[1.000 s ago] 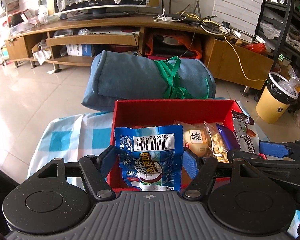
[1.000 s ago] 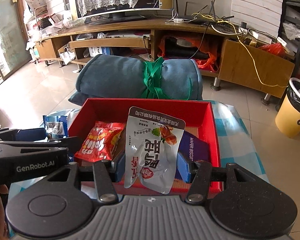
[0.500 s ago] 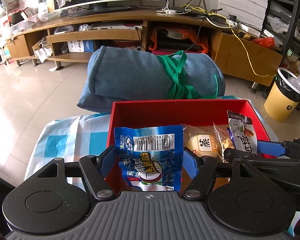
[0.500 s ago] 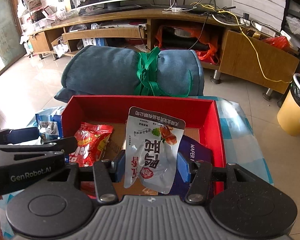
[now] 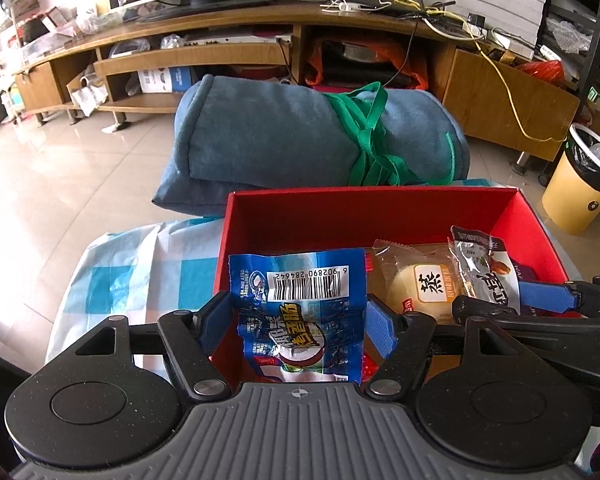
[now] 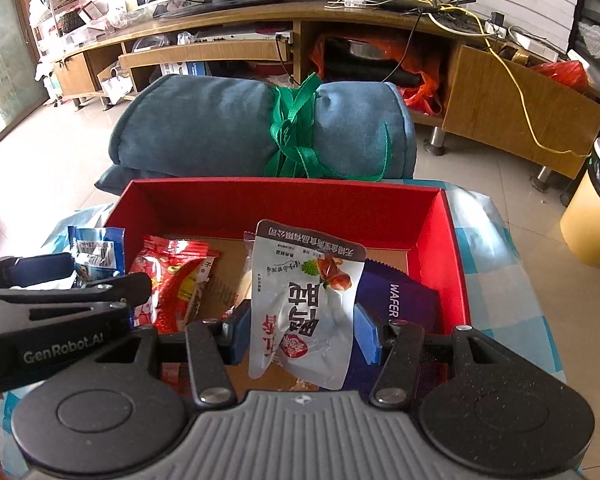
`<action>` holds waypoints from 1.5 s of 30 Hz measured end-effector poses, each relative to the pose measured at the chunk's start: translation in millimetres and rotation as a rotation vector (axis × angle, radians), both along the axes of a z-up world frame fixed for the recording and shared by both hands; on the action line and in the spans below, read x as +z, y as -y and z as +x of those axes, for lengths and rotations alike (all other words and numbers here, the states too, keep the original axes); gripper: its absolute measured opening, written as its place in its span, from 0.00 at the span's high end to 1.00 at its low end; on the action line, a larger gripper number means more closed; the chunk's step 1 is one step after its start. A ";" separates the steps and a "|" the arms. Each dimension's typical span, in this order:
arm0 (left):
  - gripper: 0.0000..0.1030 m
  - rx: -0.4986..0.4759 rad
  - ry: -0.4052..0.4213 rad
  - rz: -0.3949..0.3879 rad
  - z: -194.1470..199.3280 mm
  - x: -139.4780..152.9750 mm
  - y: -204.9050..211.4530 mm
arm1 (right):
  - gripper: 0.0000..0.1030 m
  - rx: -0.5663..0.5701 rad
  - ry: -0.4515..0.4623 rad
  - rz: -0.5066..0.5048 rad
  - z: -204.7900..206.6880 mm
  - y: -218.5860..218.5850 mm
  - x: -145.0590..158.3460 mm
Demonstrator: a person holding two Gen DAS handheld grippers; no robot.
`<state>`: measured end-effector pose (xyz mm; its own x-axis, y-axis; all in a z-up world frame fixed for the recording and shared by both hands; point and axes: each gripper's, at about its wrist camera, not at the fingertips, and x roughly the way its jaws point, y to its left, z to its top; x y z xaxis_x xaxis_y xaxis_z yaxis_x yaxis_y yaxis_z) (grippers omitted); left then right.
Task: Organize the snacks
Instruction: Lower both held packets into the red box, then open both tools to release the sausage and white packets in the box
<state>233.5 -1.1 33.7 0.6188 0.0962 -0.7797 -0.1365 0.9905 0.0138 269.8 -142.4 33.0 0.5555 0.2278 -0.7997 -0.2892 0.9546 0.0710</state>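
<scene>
The red box (image 6: 436, 216) sits on the checked cloth (image 5: 112, 276) and contains a red packet (image 6: 172, 280), a bun pack (image 5: 416, 280) and a purple wafer pack (image 6: 400, 300). The left gripper (image 5: 298, 322) clamps a blue packet (image 5: 300, 312) above the box's left edge. The right gripper (image 6: 302, 332) clamps a white pouch (image 6: 304, 308) above the box interior.

the blue snack bag (image 5: 300, 312) is glossy crinkled plastic film, the white pouch (image 6: 308, 304) also. the red box (image 6: 436, 220) looks matt cardboard. the rolled blanket (image 5: 268, 136) is soft cloth.
</scene>
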 end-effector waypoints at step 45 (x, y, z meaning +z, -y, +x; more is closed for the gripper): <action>0.16 0.049 -0.003 -0.018 8.1 1.2 -14.7 | 0.51 0.006 -0.029 0.043 8.8 -3.4 -3.8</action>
<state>241.6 13.5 34.9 0.6115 0.1119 -0.7833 -0.1844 0.9828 -0.0035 278.6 -139.1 29.2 0.5311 0.2660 -0.8045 -0.2924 0.9487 0.1207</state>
